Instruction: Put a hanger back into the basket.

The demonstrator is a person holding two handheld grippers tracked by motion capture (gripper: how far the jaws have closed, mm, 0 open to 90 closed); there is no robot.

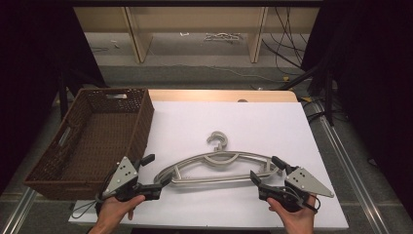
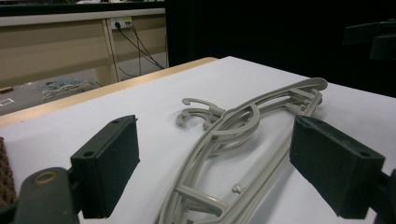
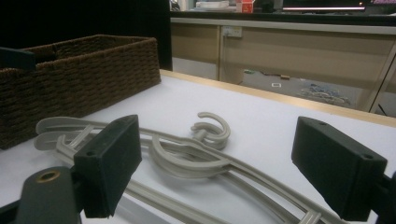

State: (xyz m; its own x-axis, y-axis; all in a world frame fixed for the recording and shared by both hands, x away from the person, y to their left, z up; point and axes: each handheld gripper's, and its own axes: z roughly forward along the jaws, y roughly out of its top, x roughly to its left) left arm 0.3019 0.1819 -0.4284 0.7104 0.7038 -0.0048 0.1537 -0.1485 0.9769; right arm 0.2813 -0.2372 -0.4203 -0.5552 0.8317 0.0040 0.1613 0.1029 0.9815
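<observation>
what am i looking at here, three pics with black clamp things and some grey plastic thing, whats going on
A person holds a handheld two-jaw gripper in each hand: the left gripper and the right gripper. The wide picture is taken from above the table; the other two come from cameras riding on each gripper, looking along its black jaws. On the white table lie grey plastic clothes hangers, stacked together, with a brown wicker basket at the left. Both grippers are open, one at each end of the hangers, and nothing is held yet.
</observation>
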